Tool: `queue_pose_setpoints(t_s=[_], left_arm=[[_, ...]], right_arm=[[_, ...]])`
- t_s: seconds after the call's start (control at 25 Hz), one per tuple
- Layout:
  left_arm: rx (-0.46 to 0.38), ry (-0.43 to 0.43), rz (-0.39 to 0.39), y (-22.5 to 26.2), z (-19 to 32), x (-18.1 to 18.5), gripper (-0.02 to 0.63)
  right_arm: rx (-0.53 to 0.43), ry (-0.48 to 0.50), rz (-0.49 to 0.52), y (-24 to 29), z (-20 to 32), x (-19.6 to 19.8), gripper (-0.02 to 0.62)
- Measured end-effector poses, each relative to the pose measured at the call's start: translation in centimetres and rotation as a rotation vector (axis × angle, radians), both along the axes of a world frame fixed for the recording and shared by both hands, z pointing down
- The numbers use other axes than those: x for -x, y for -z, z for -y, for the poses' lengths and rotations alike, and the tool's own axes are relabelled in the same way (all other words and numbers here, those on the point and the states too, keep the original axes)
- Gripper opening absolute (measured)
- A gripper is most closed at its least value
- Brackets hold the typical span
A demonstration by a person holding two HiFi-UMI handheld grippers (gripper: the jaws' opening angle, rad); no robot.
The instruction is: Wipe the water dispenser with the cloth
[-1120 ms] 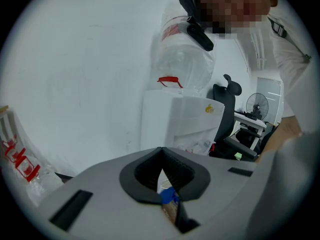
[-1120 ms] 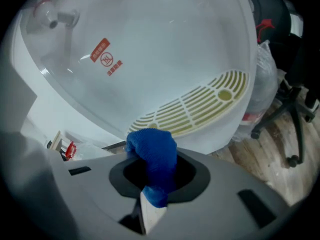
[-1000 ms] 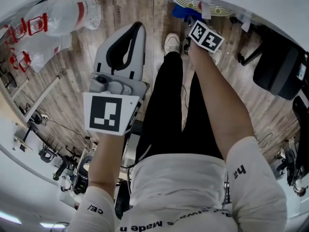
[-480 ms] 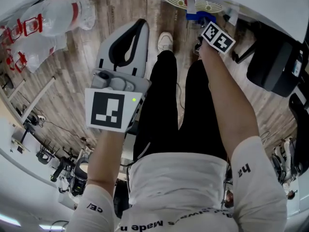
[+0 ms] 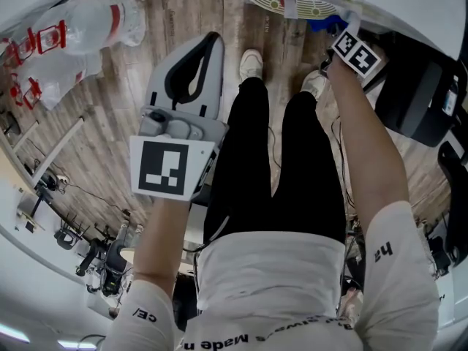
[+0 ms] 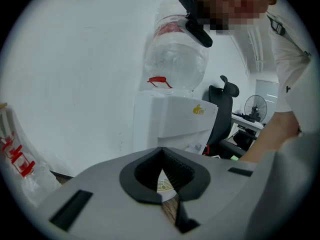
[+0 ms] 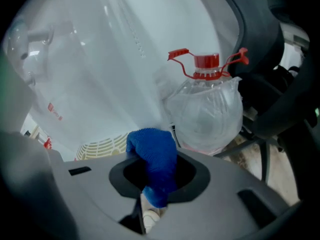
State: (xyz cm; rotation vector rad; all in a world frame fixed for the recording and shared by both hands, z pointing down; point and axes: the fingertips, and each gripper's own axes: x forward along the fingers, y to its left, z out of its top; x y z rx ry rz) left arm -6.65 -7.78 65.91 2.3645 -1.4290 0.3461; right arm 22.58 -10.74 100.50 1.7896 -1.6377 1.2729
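The white water dispenser stands against the wall with a clear bottle upside down on top. In the head view its rim and round drip tray lie along the top edge. My right gripper is held up at the dispenser's front, shut on a bunched blue cloth. In the right gripper view the cloth bulges out between the jaws, with the drip tray just behind. My left gripper hangs lower at the left, shut on nothing, and points at the dispenser.
Bagged water bottles lie on the wooden floor at the upper left. Another bagged bottle with a red cap stands close to the right gripper. A black office chair is at the right. The person's legs fill the middle.
The right gripper has carried the blue cloth to the right along the dispenser's front. The left gripper has barely moved.
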Motion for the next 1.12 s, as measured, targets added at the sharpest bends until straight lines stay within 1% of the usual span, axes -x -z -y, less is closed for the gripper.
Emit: queue_pose_setpoints(t_s=[0.08, 0.16, 0.32, 0.44, 0.6, 0.76, 0.88, 1.0, 1.12], left_arm=[[0.003, -0.005, 0.004, -0.1, -0.2, 0.1, 0.018], [0.002, -0.004, 0.005, -0.1, -0.4, 0.2, 0.018], [-0.016, -0.007, -0.001, 0.9, -0.5, 0.1, 0.018], [-0.032, -0.018, -0.001, 2.2, -1.0, -0.1, 0.018], [-0.049, -0.034, -0.007, 4.5, -1.7, -1.0, 0.018], [-0.086, -0.050, -0.027, 8.2, -2.0, -2.7, 0.018], [-0.098, -0.051, -0.046, 11.4, -2.1, -3.5, 0.018], [-0.101, -0.049, -0.065, 14.6, -2.7, -4.1, 0.018], [-0.107, -0.051, -0.070, 18.0, -3.0, -4.6, 0.018]], right_arm=[[0.040, -0.007, 0.013, -0.4, -0.2, -0.5, 0.074], [0.043, 0.016, 0.008, -0.2, -0.2, -0.6, 0.074], [-0.016, 0.096, -0.054, 1.9, 0.7, -0.4, 0.077], [-0.069, 0.165, -0.089, 5.1, 0.4, -0.4, 0.077], [-0.190, 0.189, -0.083, 12.3, -0.7, -1.2, 0.078], [-0.315, 0.297, -0.103, 20.9, -3.1, -0.9, 0.078], [-0.392, 0.368, -0.125, 28.8, -4.9, 0.1, 0.078], [-0.443, 0.436, -0.111, 35.5, -6.8, 1.4, 0.078], [-0.501, 0.474, -0.092, 42.4, -7.5, 2.8, 0.078]])
